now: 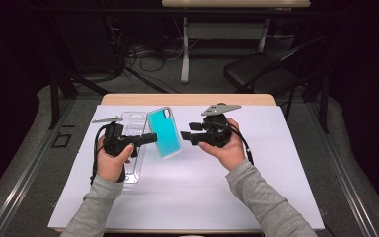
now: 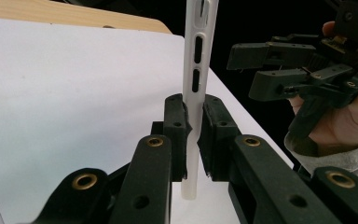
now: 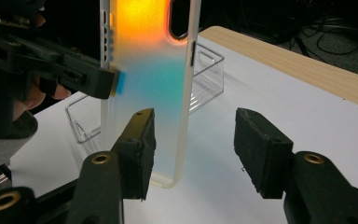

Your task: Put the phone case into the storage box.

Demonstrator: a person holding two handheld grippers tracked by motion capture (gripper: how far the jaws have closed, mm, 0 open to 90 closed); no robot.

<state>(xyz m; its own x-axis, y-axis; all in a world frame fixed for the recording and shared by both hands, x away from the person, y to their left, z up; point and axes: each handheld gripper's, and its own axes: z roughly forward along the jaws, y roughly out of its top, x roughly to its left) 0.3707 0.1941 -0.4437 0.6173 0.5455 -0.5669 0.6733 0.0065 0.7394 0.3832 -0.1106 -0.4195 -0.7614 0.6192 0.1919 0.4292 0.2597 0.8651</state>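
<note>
Above the table, left hand-held gripper (image 2: 193,135) pinches phone case (image 1: 164,131) (unlabelled).

The left gripper (image 2: 193,140) clamps the white edge of a phone case (image 2: 196,70), which stands upright above the white table (image 2: 74,93). Off to the right, the right gripper (image 2: 261,70) sits with jaws parted, held by a hand (image 2: 349,121).

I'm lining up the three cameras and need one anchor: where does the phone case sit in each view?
High view: the phone case is just left of centre, teal, clamped at its edge by the left gripper.
Left gripper view: edge-on, a white upright strip between the shut jaws, centre.
Right gripper view: upright, left of centre, orange fading to teal.
Shared landmark: the white table cover.
</note>
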